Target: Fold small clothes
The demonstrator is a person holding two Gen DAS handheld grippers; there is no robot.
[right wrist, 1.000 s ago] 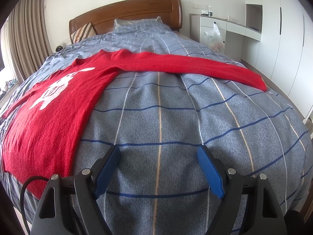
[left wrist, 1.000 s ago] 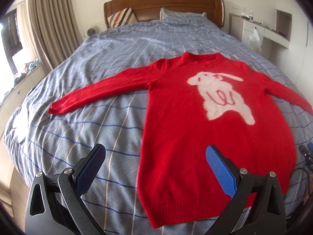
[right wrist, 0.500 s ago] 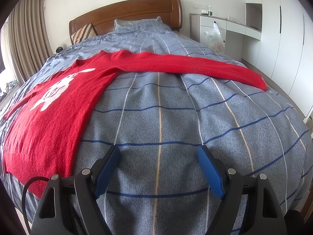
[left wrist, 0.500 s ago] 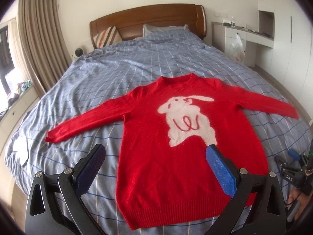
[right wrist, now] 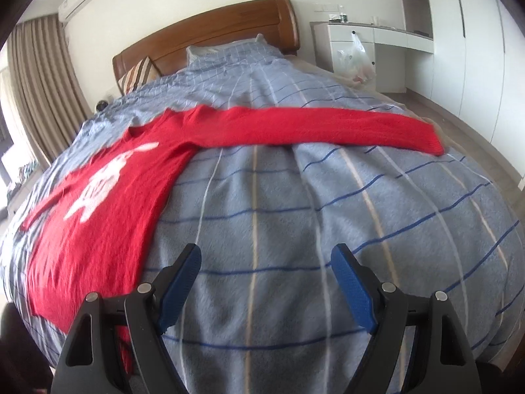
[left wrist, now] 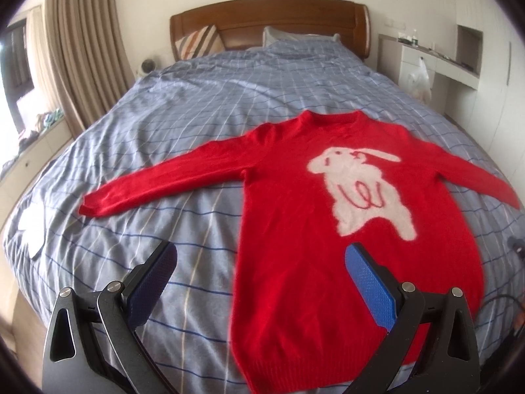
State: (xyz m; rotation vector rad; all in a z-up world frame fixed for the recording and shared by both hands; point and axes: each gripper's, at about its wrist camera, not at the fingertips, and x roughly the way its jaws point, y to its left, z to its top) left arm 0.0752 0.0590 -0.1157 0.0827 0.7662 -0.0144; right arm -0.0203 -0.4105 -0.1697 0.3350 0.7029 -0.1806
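Note:
A red sweater point(left wrist: 311, 236) with a white rabbit on its front lies flat and face up on the bed, both sleeves spread out. My left gripper point(left wrist: 261, 256) hovers open above the sweater's lower left side, nothing between its blue pads. In the right wrist view the sweater point(right wrist: 108, 203) lies to the left, its long sleeve point(right wrist: 328, 124) stretched across the bed ahead. My right gripper point(right wrist: 265, 256) is open over the bare bedspread, to the right of the sweater's body, holding nothing.
The bed point(left wrist: 197, 124) has a blue checked cover and a wooden headboard point(left wrist: 269, 16) with pillows. Curtains point(left wrist: 82, 49) hang on the left. A white desk point(right wrist: 377, 46) with a plastic bag point(right wrist: 354, 55) and cupboards stand on the right. A cable point(left wrist: 502, 312) trails at the bed's lower right.
The left view swung right, then back left, so the sweater again sits right of centre. The right gripper has rolled, tilting its view, and rose a little. Both stay open.

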